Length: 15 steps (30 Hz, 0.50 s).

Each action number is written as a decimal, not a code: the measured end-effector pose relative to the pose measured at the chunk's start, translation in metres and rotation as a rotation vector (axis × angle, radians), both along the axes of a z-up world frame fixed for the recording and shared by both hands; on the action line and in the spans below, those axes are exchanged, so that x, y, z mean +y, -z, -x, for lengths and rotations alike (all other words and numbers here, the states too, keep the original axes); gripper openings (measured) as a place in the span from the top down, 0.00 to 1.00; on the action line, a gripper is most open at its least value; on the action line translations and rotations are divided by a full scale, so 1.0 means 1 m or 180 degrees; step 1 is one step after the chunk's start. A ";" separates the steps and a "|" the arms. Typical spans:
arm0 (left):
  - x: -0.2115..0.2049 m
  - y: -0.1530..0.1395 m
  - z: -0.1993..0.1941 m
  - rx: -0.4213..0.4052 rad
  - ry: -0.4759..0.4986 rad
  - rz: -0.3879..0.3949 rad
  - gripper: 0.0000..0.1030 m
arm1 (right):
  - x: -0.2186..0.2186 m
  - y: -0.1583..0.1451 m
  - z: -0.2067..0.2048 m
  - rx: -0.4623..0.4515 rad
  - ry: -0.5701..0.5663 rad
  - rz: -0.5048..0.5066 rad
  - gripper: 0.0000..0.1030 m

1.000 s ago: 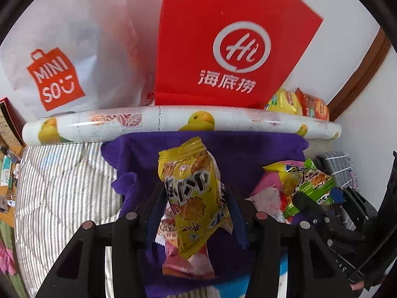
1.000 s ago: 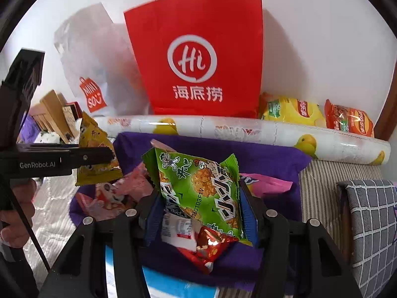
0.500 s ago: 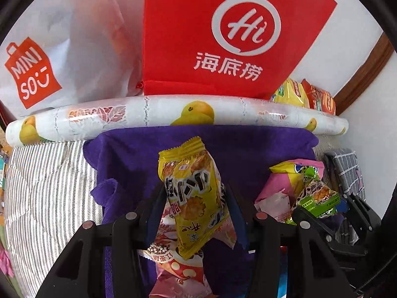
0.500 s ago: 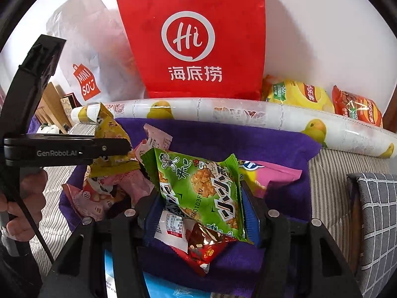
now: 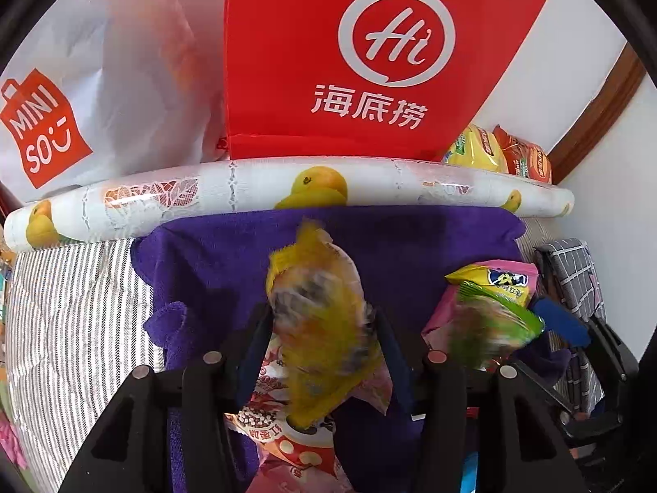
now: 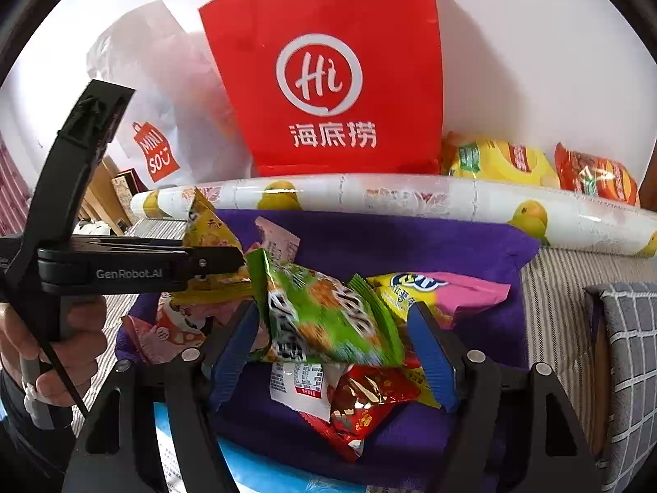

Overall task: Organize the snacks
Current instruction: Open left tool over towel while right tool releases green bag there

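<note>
A yellow snack packet (image 5: 320, 328) is blurred between the fingers of my left gripper (image 5: 320, 316). The jaws are opening and the packet is slipping loose over a purple towel (image 5: 410, 254). My right gripper (image 6: 332, 308) is opening wide. A blurred green packet (image 6: 324, 320) tips between its blue pads (image 6: 431, 353), clear of the right one. Under it lie a red packet (image 6: 361, 402), a white one (image 6: 299, 382) and a pink-and-yellow one (image 6: 443, 287). A pink-and-red packet (image 5: 287, 431) lies beneath the left gripper (image 6: 205, 263), seen from the side in the right wrist view.
A red paper bag (image 6: 328, 82) and a white Miniso bag (image 6: 156, 156) stand at the wall behind a fruit-print roll (image 6: 410, 197). Yellow (image 6: 501, 160) and orange (image 6: 595, 172) chip bags lie at the back right. Striped bedding (image 5: 82, 328), a checked cushion (image 6: 628, 349) and a person's hand (image 6: 61, 349) flank the towel.
Both grippers have opened, the right one much wider. The yellow and green packets, held still before, now blur and tilt between the jaws. The left hand sank a little earlier.
</note>
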<state>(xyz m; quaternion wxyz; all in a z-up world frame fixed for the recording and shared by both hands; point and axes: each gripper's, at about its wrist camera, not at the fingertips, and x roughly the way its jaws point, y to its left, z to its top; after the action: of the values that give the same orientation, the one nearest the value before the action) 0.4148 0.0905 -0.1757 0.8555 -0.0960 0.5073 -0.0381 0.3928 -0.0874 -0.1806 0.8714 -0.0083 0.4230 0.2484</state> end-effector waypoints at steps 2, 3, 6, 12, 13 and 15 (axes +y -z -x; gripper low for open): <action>-0.001 -0.003 0.001 -0.0031 -0.0005 -0.0009 0.42 | 0.000 -0.006 0.004 -0.0105 0.0018 0.0029 0.22; -0.001 -0.004 0.001 -0.0047 -0.0007 -0.0014 0.40 | 0.001 -0.009 0.006 -0.0147 0.0031 0.0052 0.22; -0.001 -0.011 0.004 -0.0080 -0.0001 -0.0025 0.36 | 0.001 -0.017 0.012 -0.0255 0.0067 0.0156 0.22; 0.000 -0.031 0.015 -0.0168 0.0000 -0.0015 0.35 | -0.008 -0.033 0.028 -0.0338 0.0251 0.0200 0.22; 0.000 -0.035 0.018 -0.0193 0.0001 -0.0029 0.35 | -0.011 -0.036 0.031 -0.0336 0.0294 0.0175 0.22; -0.002 -0.047 0.029 -0.0271 -0.0002 -0.0052 0.35 | -0.018 -0.045 0.040 -0.0328 0.0379 0.0120 0.22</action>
<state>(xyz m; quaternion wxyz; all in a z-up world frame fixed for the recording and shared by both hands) 0.3863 0.0882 -0.1291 0.8771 -0.0875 0.4707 -0.0378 0.3532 -0.1058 -0.1360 0.9049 -0.0123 0.3819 0.1873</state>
